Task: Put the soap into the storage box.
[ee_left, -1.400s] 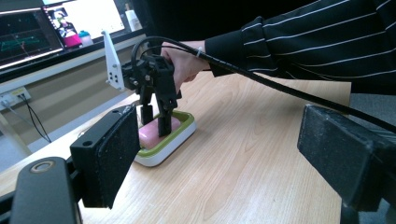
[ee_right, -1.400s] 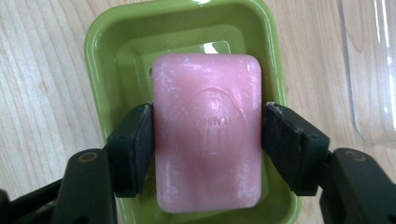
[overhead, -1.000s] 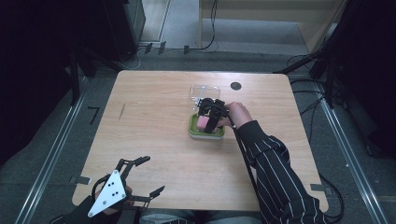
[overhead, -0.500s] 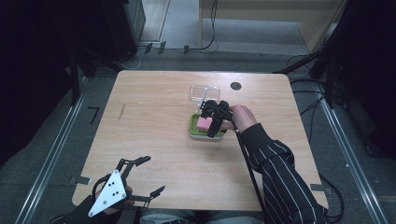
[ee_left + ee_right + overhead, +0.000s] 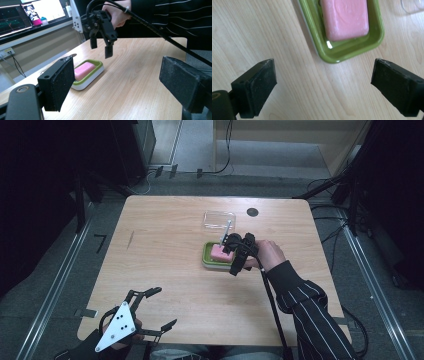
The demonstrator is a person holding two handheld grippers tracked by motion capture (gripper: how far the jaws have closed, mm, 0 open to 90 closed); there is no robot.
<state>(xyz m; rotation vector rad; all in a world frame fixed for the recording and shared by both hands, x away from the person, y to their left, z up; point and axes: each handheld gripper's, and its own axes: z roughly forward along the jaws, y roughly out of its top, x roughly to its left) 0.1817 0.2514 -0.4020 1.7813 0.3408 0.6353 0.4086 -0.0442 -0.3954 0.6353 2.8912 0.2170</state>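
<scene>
Over the table, the right gripper hung with jaws spread wide, empty, just above the green dish holding the pink soap. Down at the near edge, the left gripper rested, equally splayed and empty.

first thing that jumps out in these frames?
The pink soap bar in its green dish, right of the table's middle. The right gripper hangs open just above the dish, holding nothing. The left gripper sits open at the near left edge, and a clear lid lies just beyond the dish.
</scene>
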